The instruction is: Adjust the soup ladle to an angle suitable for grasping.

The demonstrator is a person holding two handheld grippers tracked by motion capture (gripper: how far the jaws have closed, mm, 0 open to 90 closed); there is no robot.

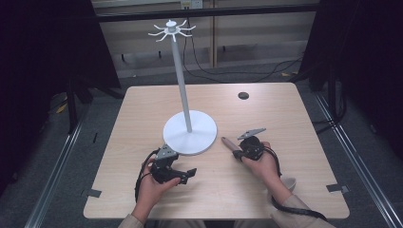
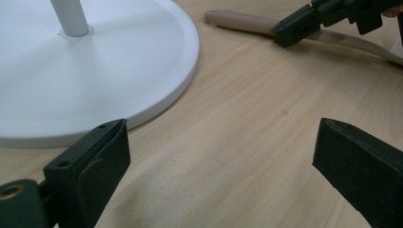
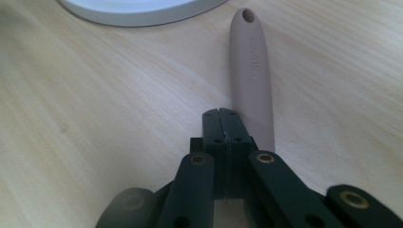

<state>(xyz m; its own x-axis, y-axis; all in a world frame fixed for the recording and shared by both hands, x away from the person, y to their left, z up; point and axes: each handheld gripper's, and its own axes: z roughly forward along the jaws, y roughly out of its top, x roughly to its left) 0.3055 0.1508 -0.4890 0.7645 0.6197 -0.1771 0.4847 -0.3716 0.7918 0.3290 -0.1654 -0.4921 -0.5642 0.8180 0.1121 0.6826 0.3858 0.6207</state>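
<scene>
Nearest the lens in the right gripper view, the right gripper [image 3: 227, 124] has its jaws pressed flat together, nothing between them, lying alongside the beige utensil handle [image 3: 251, 61]. The handle lies flat on the wooden table [image 1: 285, 114], its holed tip pointing toward the white stand's round base [image 1: 190, 133] and stopping just short of it. In the high view a pale bowl-like end [image 1: 288, 183] shows by the right forearm, so this is probably a ladle or spoon, though I cannot be sure.

It looks smooth and matte, likely silicone-coated: light, stiff enough to lift by the handle, a little grippy rather than slick, and not fragile. The best hold is across the narrow sides of the handle, back from the hole, which must stay free for one of the hooks [image 1: 171, 31] atop the stand's pole.

On the other side of the base, just beside its rim, the left gripper [image 2: 218, 156] rests with jaws spread wide over bare wood.
</scene>
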